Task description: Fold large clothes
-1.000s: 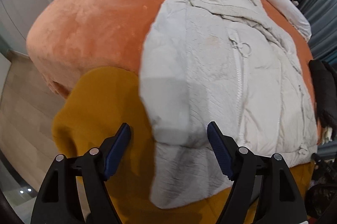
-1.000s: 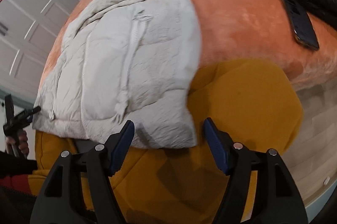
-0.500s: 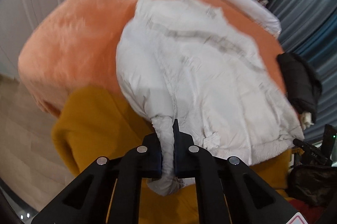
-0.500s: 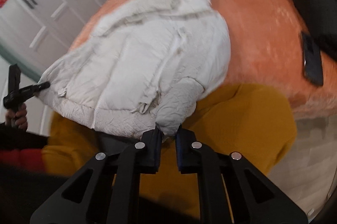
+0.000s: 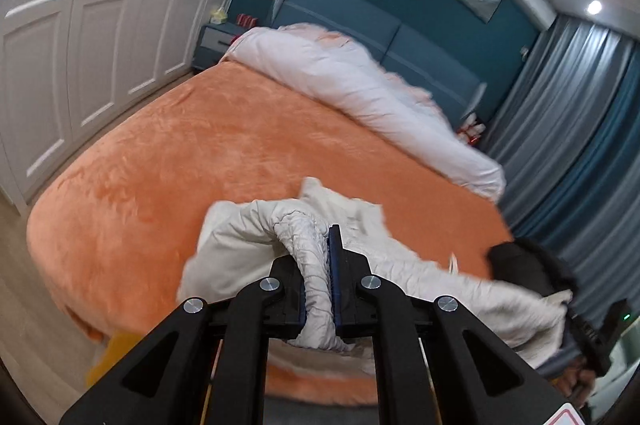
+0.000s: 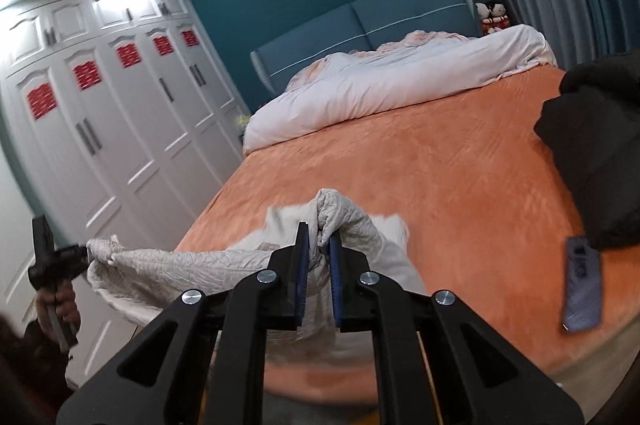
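Bed with orange plush blanket (image 5: 224, 153) fills both views and serves as the folding surface. White duvet (image 5: 360, 85) is bunched up at the headboard end, probably pushed there to leave the middle free. White wardrobe doors (image 6: 120, 129) run along one side, blue-grey curtains (image 5: 568, 113) along the other.

Task item: a white quilted puffer jacket (image 5: 460, 289), hem end lifted off the blanket near the foot of the bed, the rest trailing down onto it. It is held at two hem corners so the bottom edge stretches straight between the hands; my read is that this sets up a fold of the hem toward the collar.

A black garment (image 6: 592, 153) is piled on the bed's right edge, apart from the jacket, likely waiting its turn. A dark phone (image 6: 582, 285) lies flat on the blanket just below it, well clear of the fold area.

Left gripper (image 5: 318, 289) is clenched on one hem corner, with fabric bulging up between the blue pads. Right gripper (image 6: 318, 279) is clamped on the other corner, with a knob of fabric sticking out above the pads. From the right wrist the left gripper (image 6: 60, 265) shows at far left, pinching its end, with the hem taut between the two.
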Motion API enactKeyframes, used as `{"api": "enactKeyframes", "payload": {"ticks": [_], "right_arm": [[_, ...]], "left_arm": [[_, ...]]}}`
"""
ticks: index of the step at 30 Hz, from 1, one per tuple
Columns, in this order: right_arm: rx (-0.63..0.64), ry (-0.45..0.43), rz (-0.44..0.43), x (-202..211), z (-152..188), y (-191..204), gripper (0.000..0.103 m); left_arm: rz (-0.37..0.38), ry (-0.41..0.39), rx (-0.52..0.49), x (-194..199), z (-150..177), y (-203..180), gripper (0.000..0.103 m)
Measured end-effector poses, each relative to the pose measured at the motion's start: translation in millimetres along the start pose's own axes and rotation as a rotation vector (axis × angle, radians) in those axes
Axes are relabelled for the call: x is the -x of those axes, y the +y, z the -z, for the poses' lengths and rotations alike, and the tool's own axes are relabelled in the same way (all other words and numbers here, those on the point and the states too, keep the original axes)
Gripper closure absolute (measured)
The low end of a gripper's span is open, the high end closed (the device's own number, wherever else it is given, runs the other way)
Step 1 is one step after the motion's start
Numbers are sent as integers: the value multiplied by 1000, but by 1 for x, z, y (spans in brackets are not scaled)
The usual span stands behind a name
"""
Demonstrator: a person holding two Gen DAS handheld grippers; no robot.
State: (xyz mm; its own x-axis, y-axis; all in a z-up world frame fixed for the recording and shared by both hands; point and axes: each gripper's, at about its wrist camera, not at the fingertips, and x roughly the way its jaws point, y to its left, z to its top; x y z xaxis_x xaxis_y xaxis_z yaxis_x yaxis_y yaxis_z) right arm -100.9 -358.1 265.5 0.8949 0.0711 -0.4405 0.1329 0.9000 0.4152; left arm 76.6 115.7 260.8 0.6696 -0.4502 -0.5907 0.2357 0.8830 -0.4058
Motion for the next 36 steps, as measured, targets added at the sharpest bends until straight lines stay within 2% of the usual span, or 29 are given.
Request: {"api": "enactKeyframes", "payload": {"ticks": [6, 9, 16, 21, 26, 29, 31, 32, 33, 34, 35, 36], "right_arm": [[-30, -17, 66, -114, -38, -14, 95], [-67, -3, 105, -170, -47, -23, 94], [-113, 96, 240, -276, -21, -55, 94], [-143, 166, 328, -311, 8, -84, 94], [-193, 197, 326, -311, 32, -110, 92], [-187, 191, 301, -308, 32, -114, 90], [-180, 171, 294, -302, 29, -112, 88], [-174, 155, 297, -297, 27, -110, 84], [-164, 137, 305, -291, 24, -106, 84], [-156, 120, 311, -285, 21, -103, 84], [-149, 104, 319, -280, 18, -99, 84], [-137, 81, 326, -272, 13, -93, 84]], "left_arm": [[-167, 13, -122, -110, -30, 1, 93], [-236, 67, -132, -167, -40, 14, 92], [-301, 249, -90, -277, -29, 62, 86], [-289, 317, -46, -321, -8, 87, 85], [-210, 298, -14, -310, -9, 93, 84], [-133, 261, 3, -274, -23, 94, 82], [-124, 223, -10, -247, -35, 92, 78], [-156, 176, -29, -230, -43, 91, 54], [-238, 78, -52, -206, -54, 91, 39], [-290, -26, -64, -185, -62, 92, 24], [-320, -119, -79, -165, -70, 92, 24], [-371, -176, -120, -149, -81, 88, 24]]}}
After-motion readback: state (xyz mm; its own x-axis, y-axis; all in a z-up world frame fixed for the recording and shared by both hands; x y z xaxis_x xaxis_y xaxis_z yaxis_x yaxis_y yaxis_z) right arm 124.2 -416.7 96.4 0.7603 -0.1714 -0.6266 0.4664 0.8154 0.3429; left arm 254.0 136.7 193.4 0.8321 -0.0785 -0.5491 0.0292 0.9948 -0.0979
